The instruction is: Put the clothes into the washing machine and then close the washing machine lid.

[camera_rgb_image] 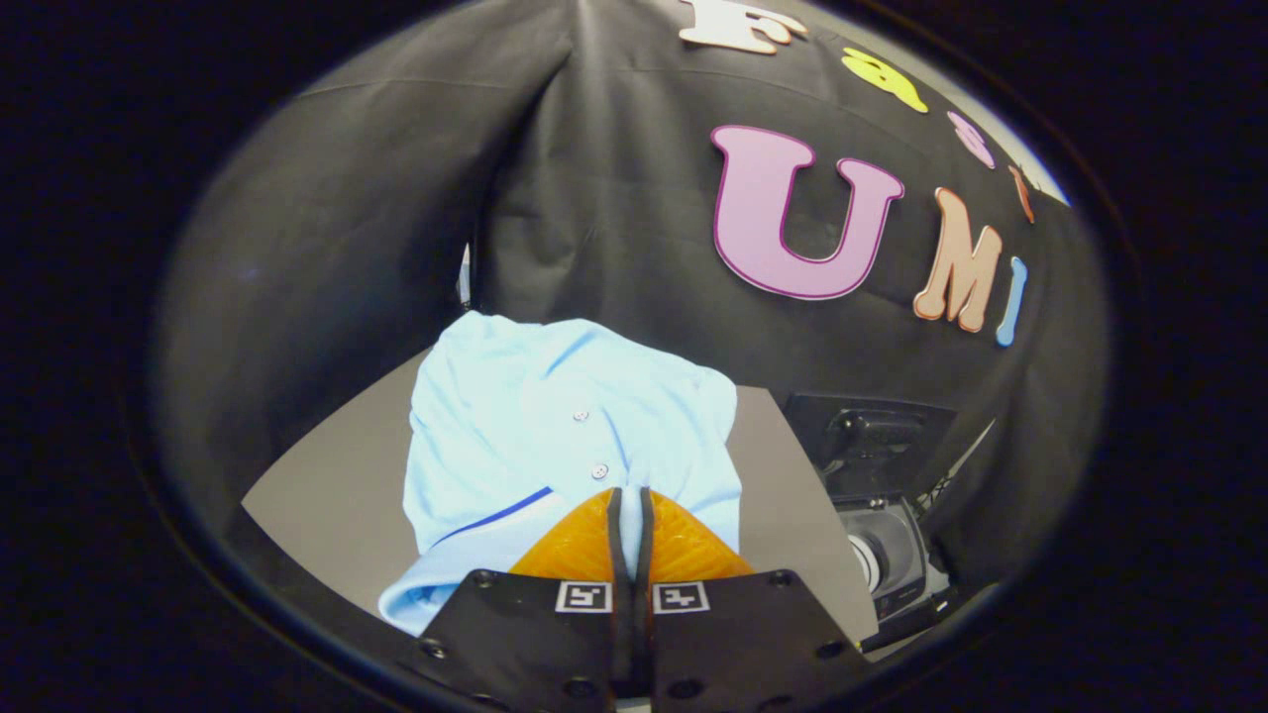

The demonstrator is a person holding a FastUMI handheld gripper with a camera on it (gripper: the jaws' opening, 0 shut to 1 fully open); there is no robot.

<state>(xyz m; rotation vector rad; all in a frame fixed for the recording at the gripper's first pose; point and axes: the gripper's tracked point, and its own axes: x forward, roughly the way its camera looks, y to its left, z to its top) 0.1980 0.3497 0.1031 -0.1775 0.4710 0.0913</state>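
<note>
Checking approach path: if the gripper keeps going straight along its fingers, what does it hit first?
The light blue shirt lying on the grey table. The gripper has its fingers nearly closed, tips right at or over the shirt's near edge; whether they already touch or pinch cloth is unclear.

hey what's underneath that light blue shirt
The light blue shirt lies on a grey table, bare beside it. Whatever else lies beneath is covered. The gripper has its fingers nearly together at the shirt's near edge.

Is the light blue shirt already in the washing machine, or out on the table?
Out. The light blue shirt lies rumpled on the grey table, ahead of the gripper, whose fingers are closed together over its near edge.
</note>
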